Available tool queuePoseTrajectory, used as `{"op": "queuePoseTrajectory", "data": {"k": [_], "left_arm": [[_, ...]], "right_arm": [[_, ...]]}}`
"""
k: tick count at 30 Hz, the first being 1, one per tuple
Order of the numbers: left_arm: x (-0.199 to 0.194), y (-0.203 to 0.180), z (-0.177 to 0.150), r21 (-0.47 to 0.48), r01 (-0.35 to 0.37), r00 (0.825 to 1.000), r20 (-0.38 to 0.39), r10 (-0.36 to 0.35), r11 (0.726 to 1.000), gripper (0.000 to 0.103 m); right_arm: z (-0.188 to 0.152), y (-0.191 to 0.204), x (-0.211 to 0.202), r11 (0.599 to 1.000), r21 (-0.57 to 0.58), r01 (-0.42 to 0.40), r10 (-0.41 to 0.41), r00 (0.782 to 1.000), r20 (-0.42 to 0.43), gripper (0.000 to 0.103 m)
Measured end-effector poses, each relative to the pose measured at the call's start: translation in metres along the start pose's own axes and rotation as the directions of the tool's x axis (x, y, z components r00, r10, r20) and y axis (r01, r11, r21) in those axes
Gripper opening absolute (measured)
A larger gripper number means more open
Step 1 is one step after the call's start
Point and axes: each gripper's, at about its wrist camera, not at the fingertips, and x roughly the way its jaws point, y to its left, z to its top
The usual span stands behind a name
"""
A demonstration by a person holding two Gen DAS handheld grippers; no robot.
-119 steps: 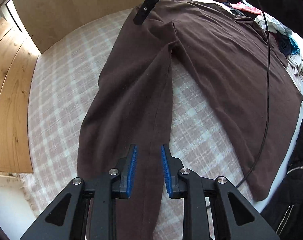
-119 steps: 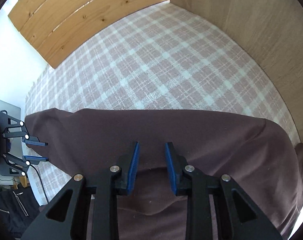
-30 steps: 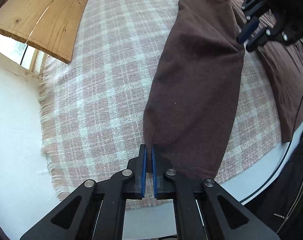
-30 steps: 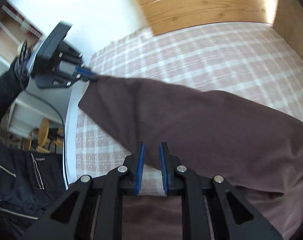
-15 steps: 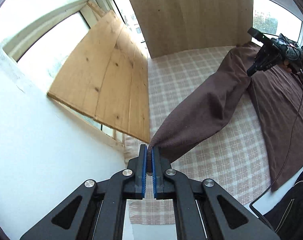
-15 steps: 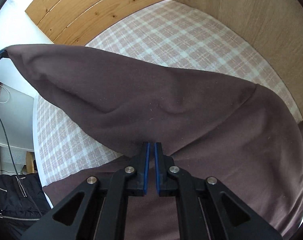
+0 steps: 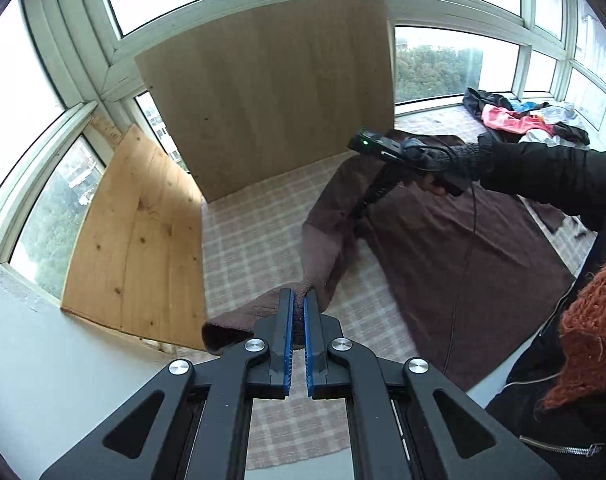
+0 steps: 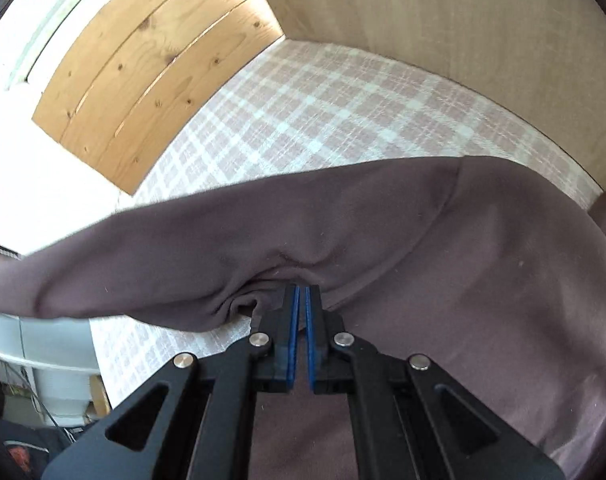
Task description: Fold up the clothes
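A dark brown long-sleeved garment (image 7: 463, 252) lies spread on the pink checked cloth (image 7: 247, 240). My left gripper (image 7: 298, 300) is shut on the sleeve cuff (image 7: 239, 324) and holds it high above the table, so the sleeve (image 7: 327, 240) hangs down toward the body. In the right wrist view the sleeve (image 8: 223, 248) stretches across to the left. My right gripper (image 8: 302, 294) is shut on a bunch of brown fabric where the sleeve meets the body (image 8: 483, 300). From the left wrist view, the right gripper (image 7: 359, 216) points down into the garment, held by a gloved hand (image 7: 443, 164).
Two wooden boards (image 7: 271, 92) (image 7: 139, 248) stand along the table's far and left sides before the windows. A pile of mixed clothes (image 7: 519, 116) lies at the far right. A cable (image 7: 463, 280) runs over the garment. The person's black jacket (image 7: 563, 400) is at the right.
My left gripper has lifted the cuff high off the table and tilted up. My right gripper shut on the fabric at the sleeve's base, which has bunched up there.
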Motion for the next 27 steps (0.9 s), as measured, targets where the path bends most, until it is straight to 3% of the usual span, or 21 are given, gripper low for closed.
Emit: {"op": "queuePoseTrajectory", "data": {"k": [5, 9, 13, 19, 22, 24, 25, 27], "left_arm": [[0.0, -0.057, -0.012, 0.014, 0.097, 0.995, -0.016, -0.097, 0.995, 0.004], [0.01, -0.102, -0.027, 0.029, 0.162, 0.986, -0.042, -0.161, 0.986, 0.004], [0.019, -0.137, -0.038, 0.04, 0.218, 0.975, -0.047, -0.216, 0.975, 0.004], [0.032, -0.172, -0.05, 0.055, 0.278, 0.96, -0.051, -0.275, 0.959, 0.004], [0.038, -0.18, -0.056, 0.05, 0.288, 0.957, -0.055, -0.285, 0.956, 0.004], [0.039, -0.186, -0.06, 0.056, 0.274, 0.961, -0.063, -0.27, 0.96, 0.004], [0.04, -0.188, -0.062, 0.065, 0.256, 0.965, -0.07, -0.251, 0.965, 0.004], [0.042, -0.192, -0.064, 0.085, 0.222, 0.973, -0.089, -0.214, 0.971, 0.004]], "right_arm": [[0.018, -0.01, -0.011, 0.981, 0.194, -0.016, 0.02, 1.0, -0.019, 0.009], [0.035, 0.01, 0.003, 0.968, 0.25, -0.002, 0.027, 0.995, -0.099, 0.023], [0.047, 0.02, 0.015, 0.948, 0.315, 0.039, 0.013, 0.987, -0.159, 0.024], [0.054, 0.022, 0.016, 0.935, 0.342, 0.098, -0.023, 0.976, -0.215, 0.024], [0.052, 0.029, 0.023, 0.94, 0.276, 0.201, -0.121, 0.952, -0.281, 0.025], [0.05, 0.027, 0.027, 0.932, 0.245, 0.267, -0.196, 0.94, -0.28, 0.025], [0.048, 0.027, 0.027, 0.928, 0.23, 0.292, -0.228, 0.936, -0.269, 0.019], [0.045, 0.027, 0.021, 0.937, 0.216, 0.275, -0.226, 0.947, -0.227, 0.003]]}}
